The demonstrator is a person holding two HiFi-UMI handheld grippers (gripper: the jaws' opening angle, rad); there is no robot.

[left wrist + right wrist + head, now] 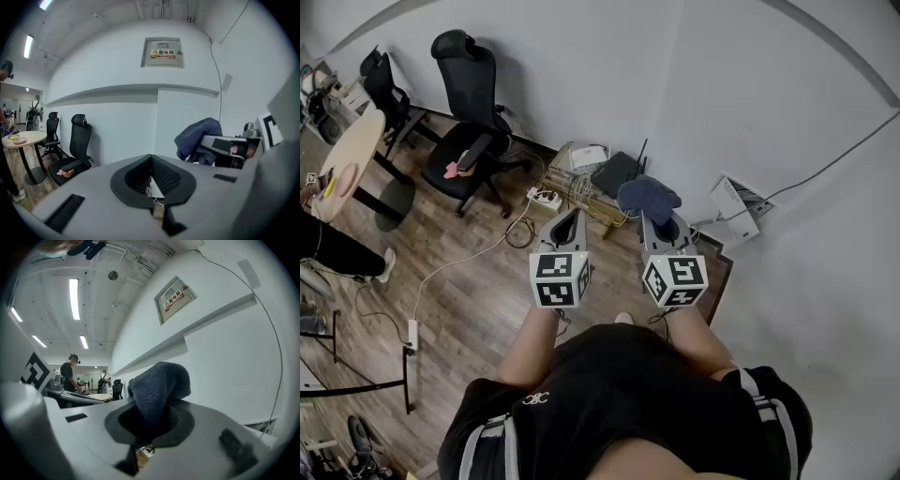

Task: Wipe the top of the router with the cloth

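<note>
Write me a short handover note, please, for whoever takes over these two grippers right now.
Left gripper: jaws together, nothing in them, held up in front of the body.
Right gripper: shut on the dark blue cloth, which bunches up out of the jaws.
Router: black, sitting low down ahead of both grippers; the cloth does not appear to touch it.
Done: the cloth is in hand.
Left: bring the cloth down onto the router's top and wipe across it. The wiping itself looks not yet begun.

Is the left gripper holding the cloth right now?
No, the cloth is clamped in the right gripper, while the left gripper is shut with nothing in it.
</note>
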